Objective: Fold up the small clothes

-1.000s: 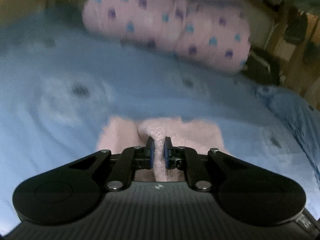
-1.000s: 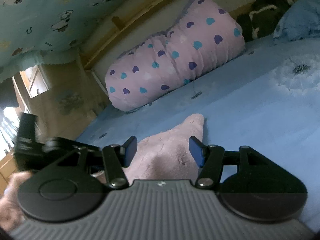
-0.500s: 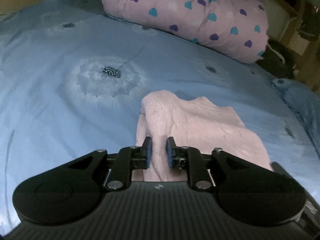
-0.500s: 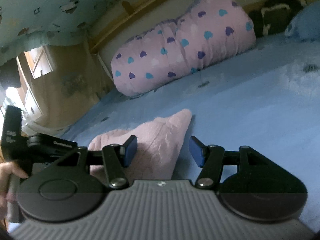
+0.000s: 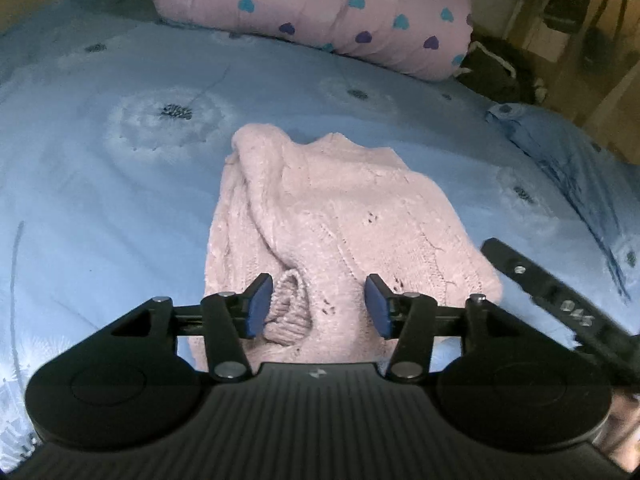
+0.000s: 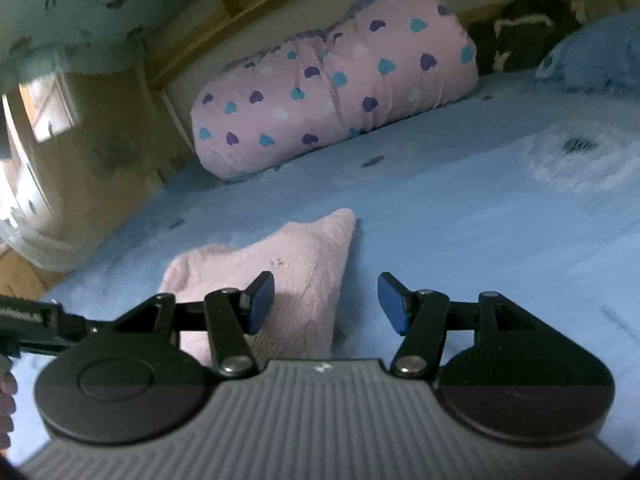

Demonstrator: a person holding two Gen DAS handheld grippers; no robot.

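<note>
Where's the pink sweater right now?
The sweater lies on the blue sheet, just ahead of the open left gripper, near side of the heart-print duvet.

A: Dim and bluish all round; the only bright patch is the window (image 6: 44,112) at the left edge of the right wrist view, blown out.

B: Yes, and the fisheye bends the bed (image 5: 100,200) toward the rims. Soft blur everywhere; corners vignette to black.
</note>
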